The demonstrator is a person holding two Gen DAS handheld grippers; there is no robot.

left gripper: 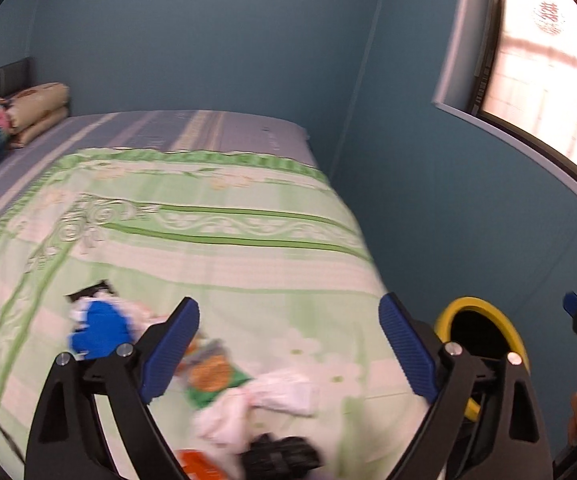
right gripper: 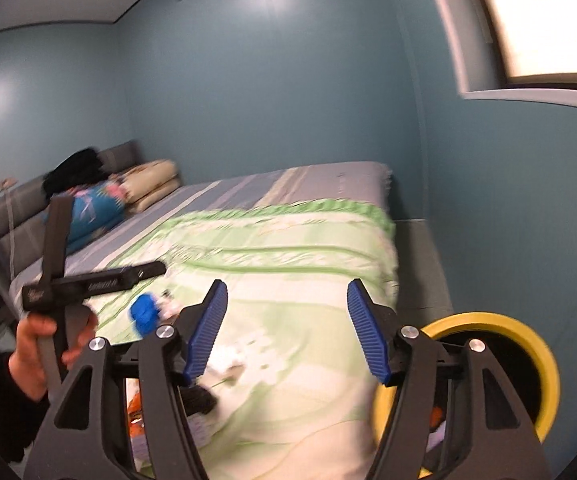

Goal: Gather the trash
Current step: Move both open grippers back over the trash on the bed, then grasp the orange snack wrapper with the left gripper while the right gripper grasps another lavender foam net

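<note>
several blurred scraps of trash (left gripper: 224, 376) partly behind left gripper (left gripper: 288, 344)

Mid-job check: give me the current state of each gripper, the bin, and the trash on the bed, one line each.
left gripper: open, nothing between the pads.
right gripper: open, empty.
yellow-rimmed bin: beside the bed, mouth open, some trash already inside.
blue crumpled piece: lying on the bedspread.
green-orange wrapper: lying on the bedspread.
white tissues: crumpled, on the bedspread.
black item: at the bed's near edge, blurred.
</note>
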